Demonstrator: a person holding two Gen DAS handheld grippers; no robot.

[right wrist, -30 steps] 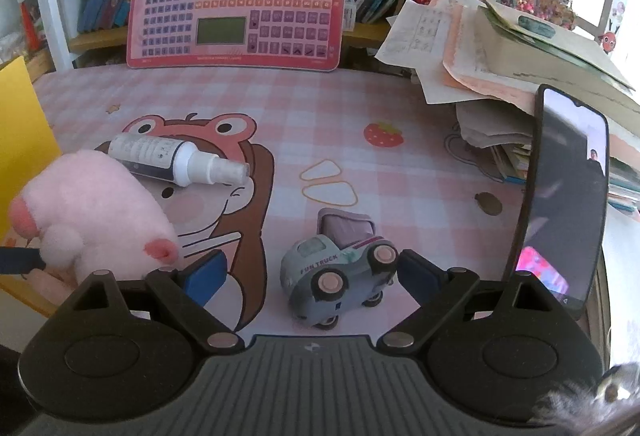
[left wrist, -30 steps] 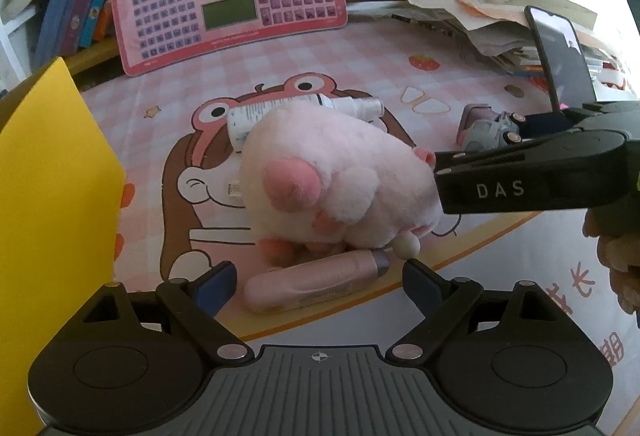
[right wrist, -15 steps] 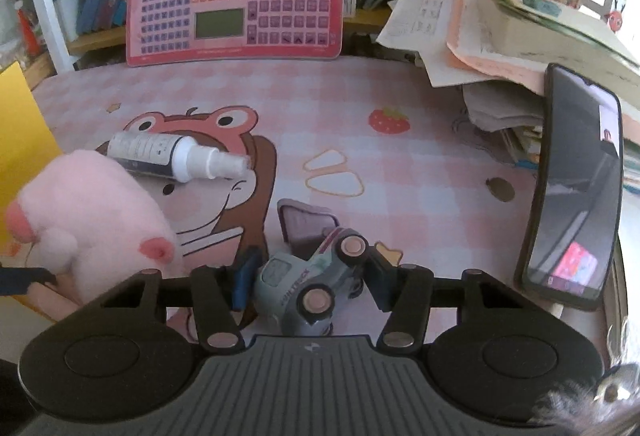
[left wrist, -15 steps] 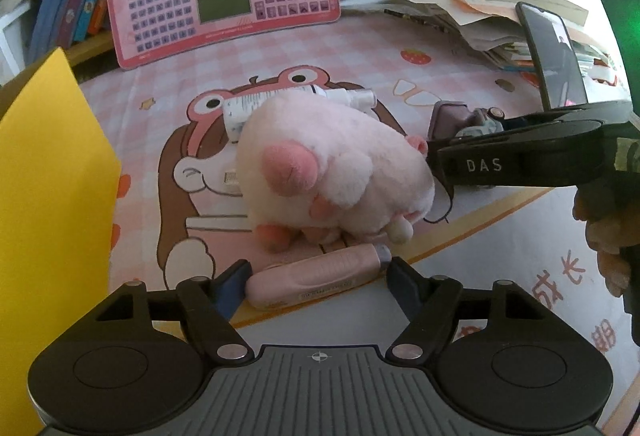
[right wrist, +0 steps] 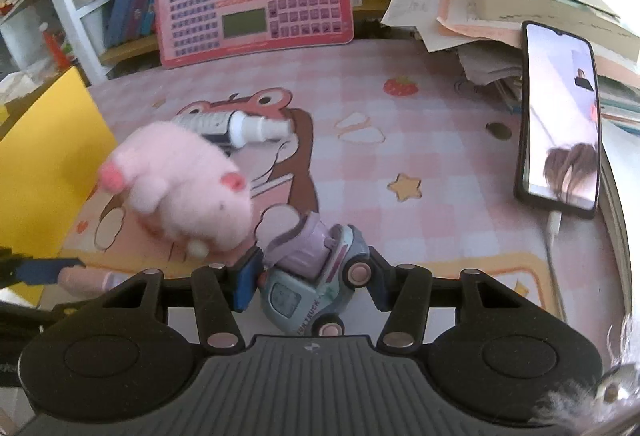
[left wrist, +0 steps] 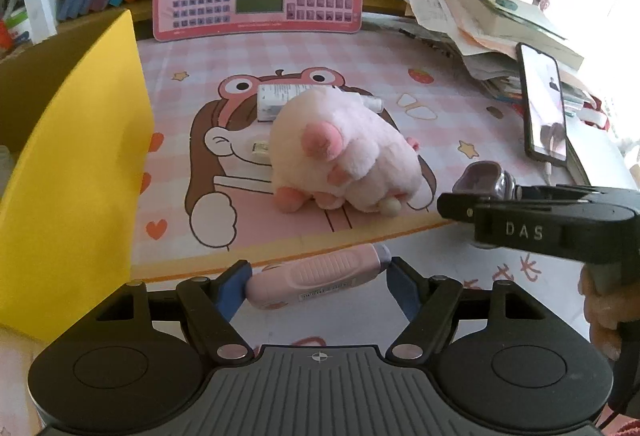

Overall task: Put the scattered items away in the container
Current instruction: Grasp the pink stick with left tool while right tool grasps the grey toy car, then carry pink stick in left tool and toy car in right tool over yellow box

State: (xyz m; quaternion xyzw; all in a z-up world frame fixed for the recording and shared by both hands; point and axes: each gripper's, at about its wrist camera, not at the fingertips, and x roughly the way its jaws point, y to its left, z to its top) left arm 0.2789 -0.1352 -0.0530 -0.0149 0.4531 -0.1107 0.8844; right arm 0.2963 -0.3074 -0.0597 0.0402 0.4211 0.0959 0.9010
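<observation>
Both held items have left the table since the earlier frames: left gripper fingers clamp the pink tube (endwise); right gripper fingers, just closed, pinch the toy truck between them.

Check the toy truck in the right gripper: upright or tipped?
Tipped. The toy truck sits nose-down between the right gripper's pads, its wheels facing the camera and its purple bed raised behind.
</observation>
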